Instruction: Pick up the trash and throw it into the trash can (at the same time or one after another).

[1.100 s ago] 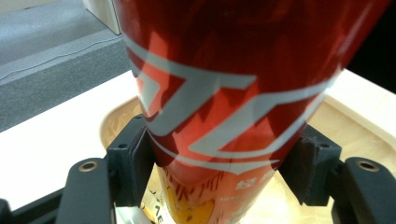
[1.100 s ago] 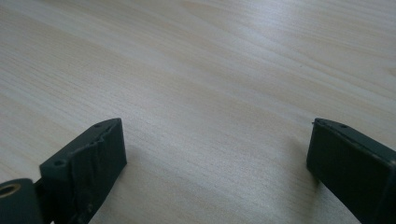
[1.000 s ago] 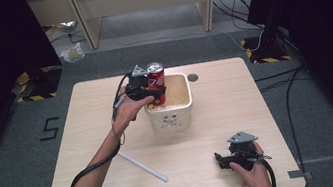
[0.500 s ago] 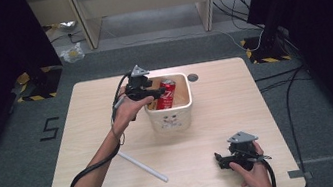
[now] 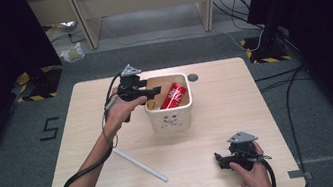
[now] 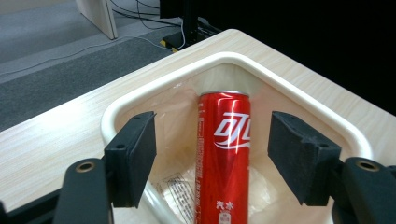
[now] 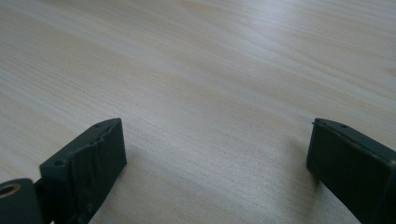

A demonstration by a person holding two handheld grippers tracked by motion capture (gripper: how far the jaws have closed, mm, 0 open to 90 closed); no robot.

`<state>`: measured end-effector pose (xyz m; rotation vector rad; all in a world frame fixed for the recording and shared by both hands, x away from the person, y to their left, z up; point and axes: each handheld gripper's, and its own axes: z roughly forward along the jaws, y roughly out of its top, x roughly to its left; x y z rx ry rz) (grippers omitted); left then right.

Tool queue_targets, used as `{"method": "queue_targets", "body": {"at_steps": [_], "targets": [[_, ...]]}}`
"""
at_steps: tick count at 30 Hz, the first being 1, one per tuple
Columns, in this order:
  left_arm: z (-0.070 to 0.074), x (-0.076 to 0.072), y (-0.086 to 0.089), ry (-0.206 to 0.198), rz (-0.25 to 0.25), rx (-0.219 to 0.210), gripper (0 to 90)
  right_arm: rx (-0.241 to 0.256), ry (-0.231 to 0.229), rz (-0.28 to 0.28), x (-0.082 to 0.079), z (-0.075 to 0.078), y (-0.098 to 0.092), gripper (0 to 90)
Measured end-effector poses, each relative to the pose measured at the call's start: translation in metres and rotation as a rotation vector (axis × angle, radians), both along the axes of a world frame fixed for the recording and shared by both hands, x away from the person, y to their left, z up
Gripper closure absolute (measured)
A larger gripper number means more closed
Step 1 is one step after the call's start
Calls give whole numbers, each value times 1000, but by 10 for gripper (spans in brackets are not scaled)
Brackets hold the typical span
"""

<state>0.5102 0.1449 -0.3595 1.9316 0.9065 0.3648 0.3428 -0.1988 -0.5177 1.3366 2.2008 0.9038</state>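
Observation:
A red soda can (image 5: 173, 96) (image 6: 224, 154) lies tilted inside a cream plastic bin (image 5: 172, 119) (image 6: 140, 93) at the table's middle, leaning against the far wall. My left gripper (image 5: 153, 93) (image 6: 215, 163) hovers over the bin's left rim, open, its jaws either side of the can without touching it. My right gripper (image 5: 220, 161) (image 7: 215, 168) rests low on the table near the front right, open, with bare wood between its jaws.
A white stick (image 5: 140, 165) lies on the wooden table (image 5: 227, 109) left of the front middle. A small dark hole (image 5: 192, 76) sits in the tabletop behind the bin. Cables trail over the grey floor around the table.
The left gripper has let go of the can, which dropped from upright above the bin to lying tilted inside it. The gripper pulled back left. The right gripper stayed put.

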Motion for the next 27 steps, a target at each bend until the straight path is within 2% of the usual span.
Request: {"method": "queue_targets", "body": {"at_steps": [8,9,10,15,16,22,23,27], "targets": [[11,-14,20,4,-4,-25,291,1,1,0,0,0,0,50],[14,-20,27,11,-9,-43,286,0,1,0,0,0,0,50],[14,-20,27,11,-9,-43,283,0,1,0,0,0,0,50],[18,-43,45,2,-21,-39,272,-2,-1,0,0,0,0,50],[18,-43,45,2,-21,-39,270,-2,-1,0,0,0,0,50],[12,-67,64,2,-20,-57,265,-1,0,0,0,0,0,50],[12,-67,64,2,-20,-57,264,-2,0,0,0,0,0,50],[1,-80,74,11,-14,-62,264,-2,0,0,0,0,0,50]]}}
